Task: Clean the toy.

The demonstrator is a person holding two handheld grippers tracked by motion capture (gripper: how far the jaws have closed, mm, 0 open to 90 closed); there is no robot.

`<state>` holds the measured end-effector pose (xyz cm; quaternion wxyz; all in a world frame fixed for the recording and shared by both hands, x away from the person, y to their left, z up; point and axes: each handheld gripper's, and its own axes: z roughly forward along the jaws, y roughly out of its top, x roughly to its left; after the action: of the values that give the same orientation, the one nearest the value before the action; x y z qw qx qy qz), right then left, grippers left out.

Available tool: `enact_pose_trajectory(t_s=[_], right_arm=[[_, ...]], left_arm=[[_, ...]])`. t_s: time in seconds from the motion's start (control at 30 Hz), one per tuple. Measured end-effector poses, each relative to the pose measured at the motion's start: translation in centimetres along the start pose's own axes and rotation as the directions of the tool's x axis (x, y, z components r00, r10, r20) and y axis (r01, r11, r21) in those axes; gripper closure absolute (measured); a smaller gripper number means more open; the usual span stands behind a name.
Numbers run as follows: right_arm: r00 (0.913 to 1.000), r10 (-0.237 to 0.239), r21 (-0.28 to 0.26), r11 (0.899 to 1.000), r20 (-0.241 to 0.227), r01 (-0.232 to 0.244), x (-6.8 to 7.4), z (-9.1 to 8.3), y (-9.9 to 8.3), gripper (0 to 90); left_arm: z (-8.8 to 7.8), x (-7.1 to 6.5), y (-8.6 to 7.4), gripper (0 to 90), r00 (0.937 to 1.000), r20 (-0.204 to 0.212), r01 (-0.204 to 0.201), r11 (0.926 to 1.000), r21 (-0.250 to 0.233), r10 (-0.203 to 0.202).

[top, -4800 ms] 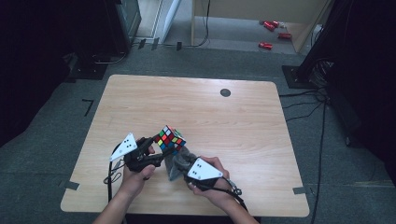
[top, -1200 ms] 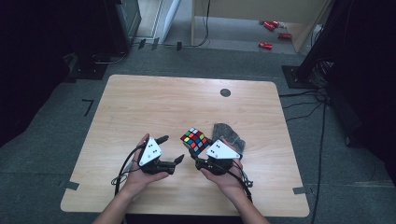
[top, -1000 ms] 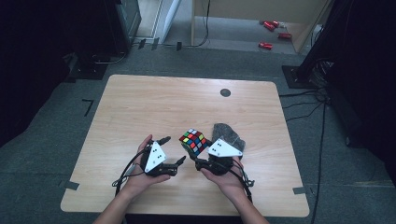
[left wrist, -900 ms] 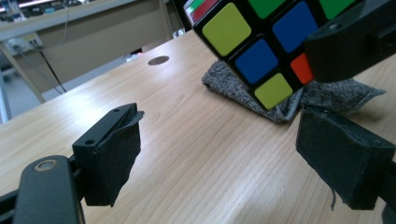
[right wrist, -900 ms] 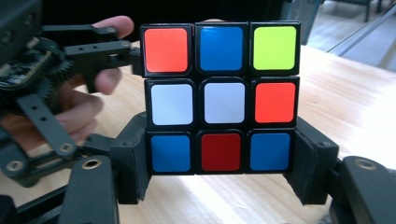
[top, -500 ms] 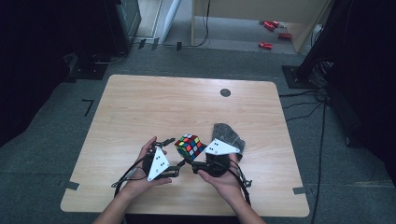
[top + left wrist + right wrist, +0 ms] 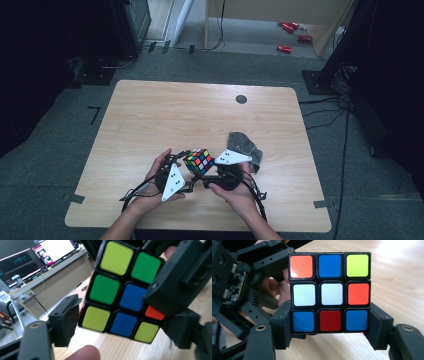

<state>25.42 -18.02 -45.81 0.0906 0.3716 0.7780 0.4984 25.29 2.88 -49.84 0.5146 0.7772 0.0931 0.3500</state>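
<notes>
A scrambled Rubik's cube [image 7: 199, 161] is held up over the table's near edge between both hands. My right gripper [image 7: 207, 172] comes in from the right. In the right gripper view, the right gripper [image 7: 330, 327] is shut on the bottom layer of the cube [image 7: 329, 292], one pad on each side. My left gripper [image 7: 189, 167] reaches in from the left. In the left gripper view, the left gripper [image 7: 122, 327] has just been closing. Its pads [image 7: 66, 322] now lie against the lower corners of the cube [image 7: 120, 297].
A crumpled grey cloth [image 7: 244, 145] lies on the wooden table [image 7: 200, 115] just behind the right hand. A small black disc [image 7: 241, 99] sits near the far edge. Cables trail from both grippers over the front edge. Red objects [image 7: 290, 37] lie on the floor beyond.
The left hand has moved right, up to the cube, and its jaws have closed around it. The right hand with the cube has shifted slightly left, toward the near edge.
</notes>
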Motion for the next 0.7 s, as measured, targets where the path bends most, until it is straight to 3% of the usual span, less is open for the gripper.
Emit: enact_pose_trajectory(t_s=[0.07,0.13,0.2,0.33,0.4,0.47,0.53,0.57,0.63,0.7], right_arm=[[0.9989,0.037,0.032,0.999,-0.029,-0.036,-0.4,0.3,0.0,34.6],[0.9960,0.075,0.037,0.997,-0.049,-0.074,-0.9,0.3,0.0,33.9],[0.9922,0.106,0.036,0.994,-0.067,-0.103,-1.3,0.2,0.0,32.1],[0.9923,0.111,0.001,0.994,-0.054,-0.111,-1.8,-0.7,0.4,24.1],[0.9925,0.107,-0.026,0.994,-0.059,-0.108,-2.2,-1.2,0.7,23.5],[0.9959,0.086,-0.050,0.995,-0.029,-0.088,-2.6,-1.8,0.9,23.9],[0.9977,0.067,-0.080,0.995,-0.008,-0.067,-3.2,-2.4,1.1,24.5],[0.9983,0.058,-0.089,0.994,0.010,-0.056,-3.4,-2.6,1.1,25.3],[0.9961,0.007,-0.100,0.995,0.088,0.002,-3.8,-3.1,1.1,29.4],[0.9862,-0.044,-0.098,0.993,0.160,0.061,-4.4,-3.4,0.8,31.1]], left_arm=[[0.0,-0.3,-0.1,27.4,0.9995,-0.004,-0.030,0.9995,0.002,0.030],[0.0,-0.4,0.0,32.1,0.9996,0.001,-0.030,0.9996,-0.003,0.030],[0.1,-0.3,0.0,33.3,1.0000,0.010,-0.002,1.0000,-0.002,0.002],[0.0,0.6,-0.4,33.7,0.9979,-0.007,0.065,0.9978,0.016,-0.065],[-0.2,1.3,-0.5,33.8,0.9920,-0.008,0.126,0.9917,0.024,-0.126],[-0.3,1.7,-0.6,33.9,0.9852,0.002,0.171,0.9848,0.027,-0.172],[-0.4,2.0,-0.5,33.9,0.9747,0.017,0.222,0.9740,0.045,-0.223],[-0.4,2.2,-0.5,33.9,0.9653,0.026,0.258,0.9645,0.055,-0.260],[-0.4,2.7,-0.5,34.0,0.9422,0.062,0.325,0.9428,0.076,-0.329],[-0.5,3.0,-0.4,34.0,0.9255,0.082,0.362,0.9273,0.095,-0.370]])
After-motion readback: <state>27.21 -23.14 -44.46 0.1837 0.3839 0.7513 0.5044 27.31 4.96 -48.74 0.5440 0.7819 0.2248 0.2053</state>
